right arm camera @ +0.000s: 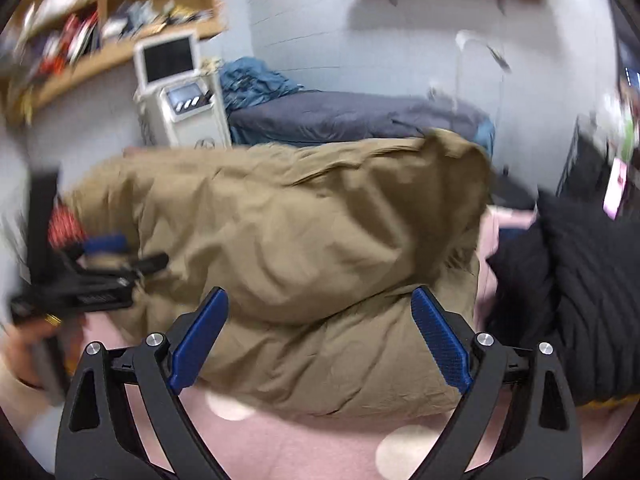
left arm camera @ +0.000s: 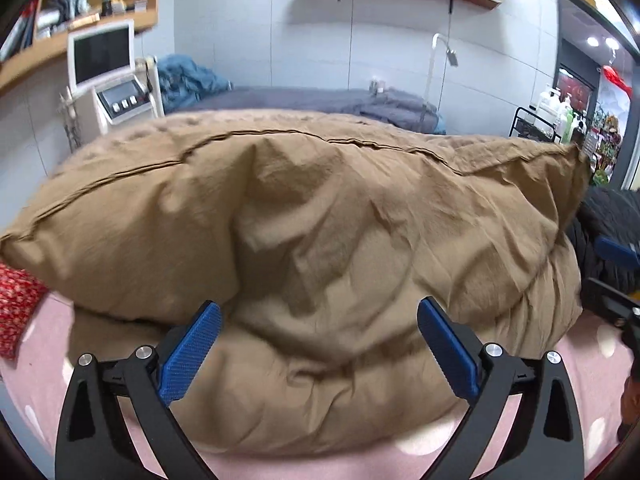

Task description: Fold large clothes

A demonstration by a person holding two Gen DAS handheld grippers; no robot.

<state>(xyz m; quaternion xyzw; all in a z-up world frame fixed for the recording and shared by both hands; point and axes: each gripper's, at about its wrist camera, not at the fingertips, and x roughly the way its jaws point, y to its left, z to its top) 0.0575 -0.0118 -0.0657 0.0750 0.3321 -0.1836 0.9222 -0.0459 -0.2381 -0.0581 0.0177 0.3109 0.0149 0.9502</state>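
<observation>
Tan, puffy garment (left arm camera: 320,240) lies folded double on the pink dotted sheet (left arm camera: 592,412), beside a black jacket (right arm camera: 580,280). We see our left gripper (left arm camera: 318,340) and right gripper (right arm camera: 320,332) both spread wide, holding nothing.

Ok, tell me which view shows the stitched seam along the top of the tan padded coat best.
The left wrist view. There the tan padded coat is sharp and its stitched seam runs in full across the top. The right wrist view is motion-blurred: the same coat fills the middle, but the seam cannot be made out.
</observation>
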